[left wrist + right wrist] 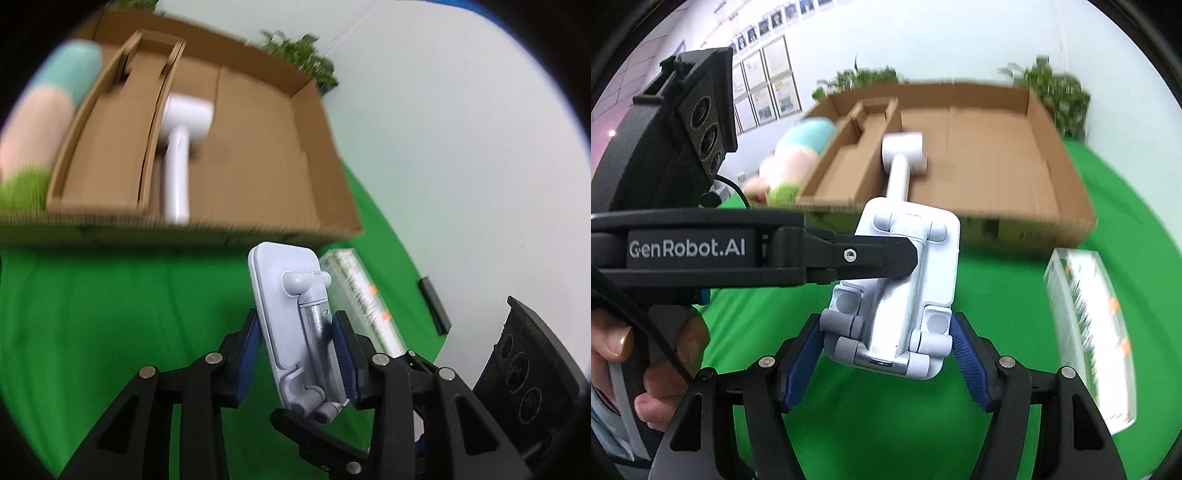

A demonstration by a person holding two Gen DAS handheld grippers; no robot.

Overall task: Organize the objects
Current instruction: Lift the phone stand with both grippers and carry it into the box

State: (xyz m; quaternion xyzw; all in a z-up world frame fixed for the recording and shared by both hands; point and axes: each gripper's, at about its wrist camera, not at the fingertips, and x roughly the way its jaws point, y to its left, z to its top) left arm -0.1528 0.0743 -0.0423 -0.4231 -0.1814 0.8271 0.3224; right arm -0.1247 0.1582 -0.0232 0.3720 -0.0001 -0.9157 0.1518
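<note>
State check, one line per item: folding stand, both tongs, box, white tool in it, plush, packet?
Folding stand: folded flat, held off the green cloth by both tongs.
Left tongs: shut on the stand.
Right tongs: shut on the stand's near end.
Cardboard box: open-topped.
White tool: lying inside the box.
Plush toy: lying outside the box.
Packet: flat on the cloth.

Black gripper [886, 350], blue-padded jaws, silver screws, "GenRobot.AI" marking.
</note>
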